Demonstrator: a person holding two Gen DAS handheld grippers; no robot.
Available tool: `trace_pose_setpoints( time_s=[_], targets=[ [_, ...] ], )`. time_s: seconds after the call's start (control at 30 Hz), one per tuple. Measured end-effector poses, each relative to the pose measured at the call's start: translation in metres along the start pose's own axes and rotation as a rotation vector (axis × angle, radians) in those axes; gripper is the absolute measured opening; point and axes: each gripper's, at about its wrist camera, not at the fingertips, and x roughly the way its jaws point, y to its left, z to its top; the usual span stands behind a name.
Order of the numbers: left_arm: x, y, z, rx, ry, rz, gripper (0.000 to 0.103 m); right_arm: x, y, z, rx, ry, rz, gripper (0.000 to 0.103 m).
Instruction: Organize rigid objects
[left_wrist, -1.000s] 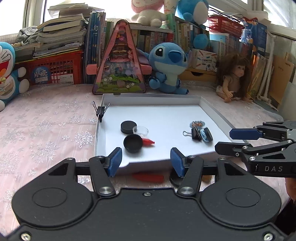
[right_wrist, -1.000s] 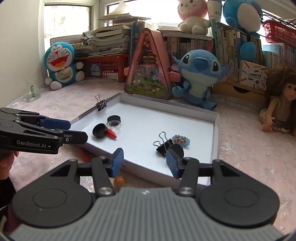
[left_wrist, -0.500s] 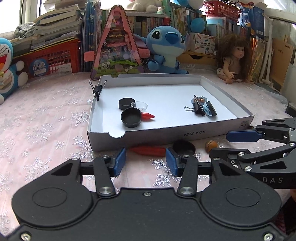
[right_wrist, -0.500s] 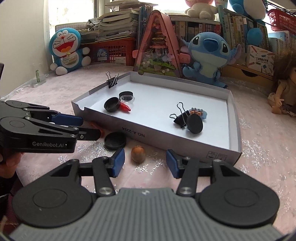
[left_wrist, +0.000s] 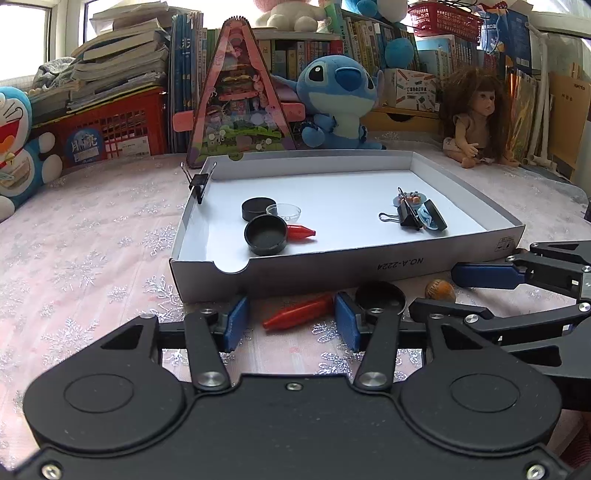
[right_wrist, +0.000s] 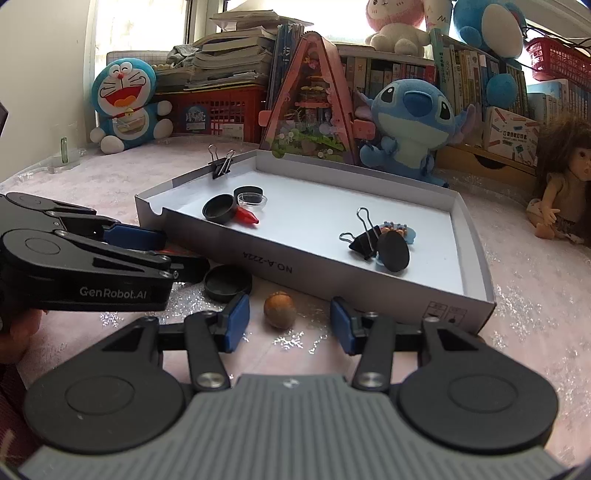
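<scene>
Pick-up step, both claws empty: left gripper (left_wrist: 288, 323), jaws opening, straddles the red capsule (left_wrist: 299, 311) lying near the white tray (left_wrist: 369, 267); right gripper (right_wrist: 290, 321), jaws closing, brackets the brown nut (right_wrist: 279, 304); next, judged: lower, pinch, lift into tray.

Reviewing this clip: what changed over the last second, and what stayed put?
Both hands sank toward the table. The left gripper, jaws opening, now brackets the red piece; the right gripper, jaws closing, brackets the brown nut. Nothing is gripped. The white tray, its contents and the loose black cap have not moved.
</scene>
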Motion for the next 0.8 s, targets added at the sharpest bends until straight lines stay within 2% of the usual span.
trace_pose_setpoints(
  time_s=[0.4,0.6,0.7,0.8],
  targets=[
    [-0.006,-0.003,-0.006,-0.026,-0.009,0.010,0.048,-0.001,0.001,-0.001,-0.003,-0.012,-0.014,0.062],
    [-0.018,-0.002,-0.008,-0.101,0.008,0.003,0.046,-0.010,0.004,-0.003,-0.010,-0.061,-0.080,0.060],
    [-0.019,-0.004,-0.007,-0.142,0.009,0.013,0.046,-0.014,0.003,-0.003,0.006,-0.068,-0.093,0.052],
    [-0.014,-0.010,-0.004,-0.139,0.010,0.045,0.045,-0.015,0.004,-0.004,0.012,-0.065,-0.100,0.045]
  ],
)
